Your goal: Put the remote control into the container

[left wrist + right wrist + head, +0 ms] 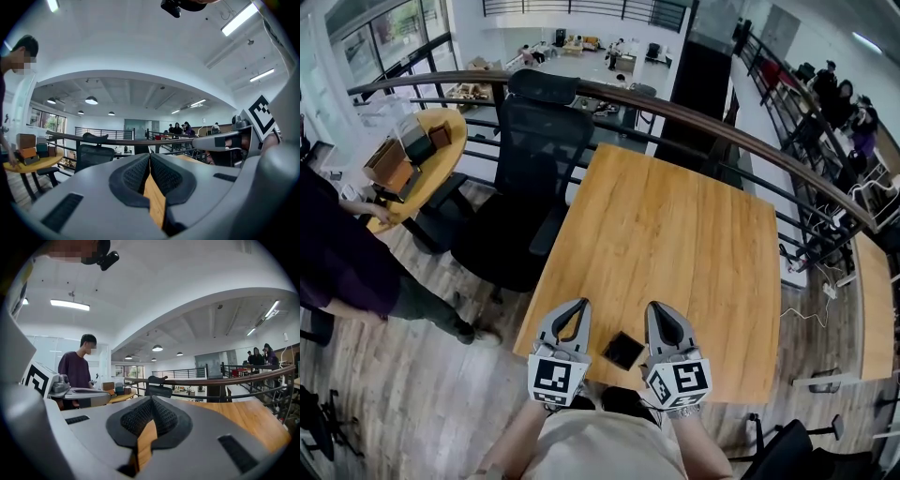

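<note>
A small black square object lies on the wooden table near its front edge, between my two grippers. I see no remote control in any view. My left gripper rests just left of the object, jaws shut and empty; in the left gripper view its pads meet with only table wood showing below. My right gripper sits just right of the object, also shut with nothing in it. In the right gripper view its pads are closed together. Both point toward the far side of the table.
A black office chair stands at the table's left side. Beyond it is a round table with boxes, and a person in dark purple beside it. A curved railing runs behind the table's far edge.
</note>
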Tool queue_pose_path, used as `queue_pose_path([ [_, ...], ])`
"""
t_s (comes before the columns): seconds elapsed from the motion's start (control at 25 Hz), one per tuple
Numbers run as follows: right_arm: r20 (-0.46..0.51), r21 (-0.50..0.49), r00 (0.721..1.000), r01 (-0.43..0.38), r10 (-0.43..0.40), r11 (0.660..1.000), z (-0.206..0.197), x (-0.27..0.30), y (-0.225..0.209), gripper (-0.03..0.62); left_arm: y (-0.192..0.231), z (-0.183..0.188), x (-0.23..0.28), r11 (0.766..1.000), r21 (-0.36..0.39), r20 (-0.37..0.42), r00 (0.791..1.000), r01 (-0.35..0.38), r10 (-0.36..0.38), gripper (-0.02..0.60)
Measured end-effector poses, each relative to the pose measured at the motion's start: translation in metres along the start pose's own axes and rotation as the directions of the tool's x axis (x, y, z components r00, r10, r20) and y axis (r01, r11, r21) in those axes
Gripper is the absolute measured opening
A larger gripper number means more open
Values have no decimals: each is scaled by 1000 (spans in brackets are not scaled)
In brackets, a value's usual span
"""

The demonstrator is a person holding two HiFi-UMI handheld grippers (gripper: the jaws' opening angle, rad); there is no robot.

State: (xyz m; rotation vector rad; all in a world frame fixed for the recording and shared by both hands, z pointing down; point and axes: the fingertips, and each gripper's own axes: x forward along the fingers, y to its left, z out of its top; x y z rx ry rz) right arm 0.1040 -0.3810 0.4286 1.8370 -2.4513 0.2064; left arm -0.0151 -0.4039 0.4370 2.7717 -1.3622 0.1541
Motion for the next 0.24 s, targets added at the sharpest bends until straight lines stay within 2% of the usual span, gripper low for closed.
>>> queue_pose_path([
  [0.24,-11,-1,1000,-4,4,1000,-2,4,9,16,13,-1,-7,999,-37,15,1000,-26,27,14],
])
